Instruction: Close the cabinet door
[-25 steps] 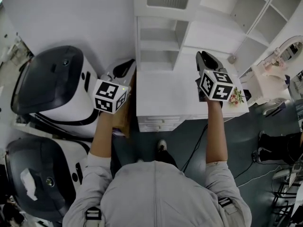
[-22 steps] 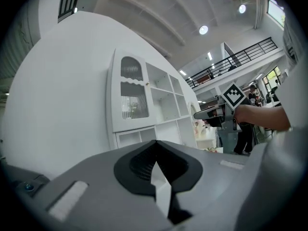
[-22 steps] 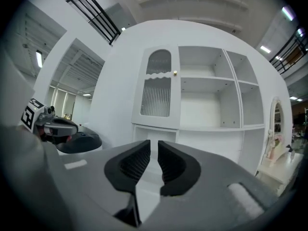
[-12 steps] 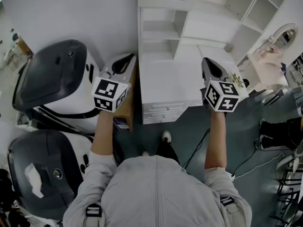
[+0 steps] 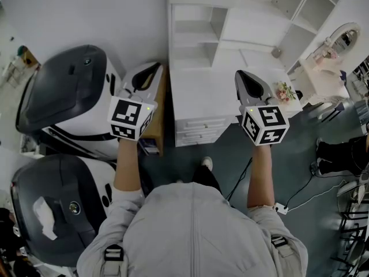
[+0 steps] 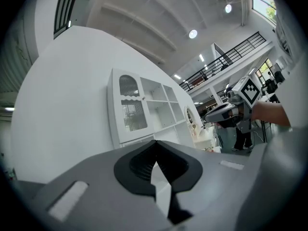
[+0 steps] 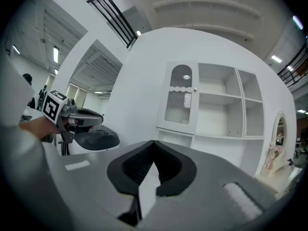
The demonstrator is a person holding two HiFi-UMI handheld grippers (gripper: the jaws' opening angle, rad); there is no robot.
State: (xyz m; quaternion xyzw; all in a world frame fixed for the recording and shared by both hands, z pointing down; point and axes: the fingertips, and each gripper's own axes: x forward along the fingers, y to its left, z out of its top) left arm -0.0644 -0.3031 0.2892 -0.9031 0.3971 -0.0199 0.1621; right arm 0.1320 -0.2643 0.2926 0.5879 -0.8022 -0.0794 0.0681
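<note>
We hold both hand-held grippers level before the white cabinet point(image 5: 253, 36), touching nothing. The left hand-held gripper point(image 5: 153, 68) has its jaws together and empty, and so does the right hand-held gripper point(image 5: 242, 75). The cabinet door point(image 7: 182, 97), with a ribbed pane, sits in the cabinet's upper left section, flush with its front, well apart from both grippers.
</note>
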